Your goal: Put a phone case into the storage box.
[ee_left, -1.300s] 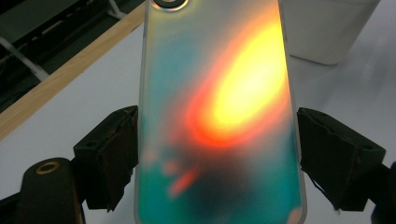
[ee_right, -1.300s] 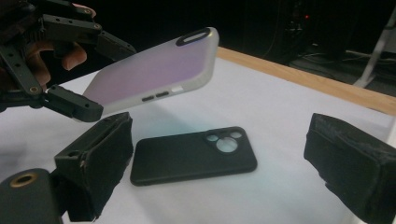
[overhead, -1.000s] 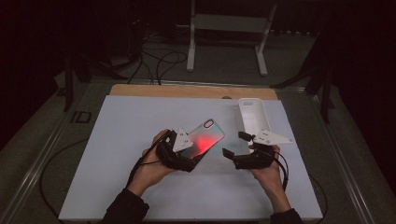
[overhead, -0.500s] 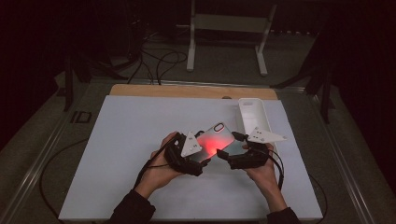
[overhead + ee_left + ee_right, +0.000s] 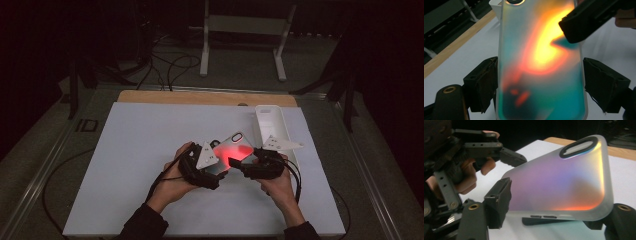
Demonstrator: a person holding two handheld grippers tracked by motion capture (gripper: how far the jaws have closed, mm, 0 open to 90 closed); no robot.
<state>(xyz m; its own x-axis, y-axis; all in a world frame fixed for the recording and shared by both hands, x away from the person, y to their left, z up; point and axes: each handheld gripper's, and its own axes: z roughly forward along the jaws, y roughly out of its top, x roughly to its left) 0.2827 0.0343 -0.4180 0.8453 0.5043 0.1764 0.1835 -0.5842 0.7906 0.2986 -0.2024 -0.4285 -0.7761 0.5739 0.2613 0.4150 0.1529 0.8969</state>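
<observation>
Just left of the white tray (image 5: 272,125), a frosted phone case (image 5: 232,150) hangs above the table (image 5: 125,150), pinched across its width by the left gripper (image 5: 216,161). The right gripper (image 5: 245,167) has its jaws set around the case's long side edge; whether they press it, I cannot tell.

Case (image 5: 541,62) cut off at top and bottom edges in left gripper view. Lower right jaw hidden behind case in right gripper view. Grip contact too small to tell from high view.

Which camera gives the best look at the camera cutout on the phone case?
The right gripper view: the camera cutout shows whole, a black-rimmed oval on the phone case. The left gripper view crops it at the top edge; the high view shows it tiny.
</observation>
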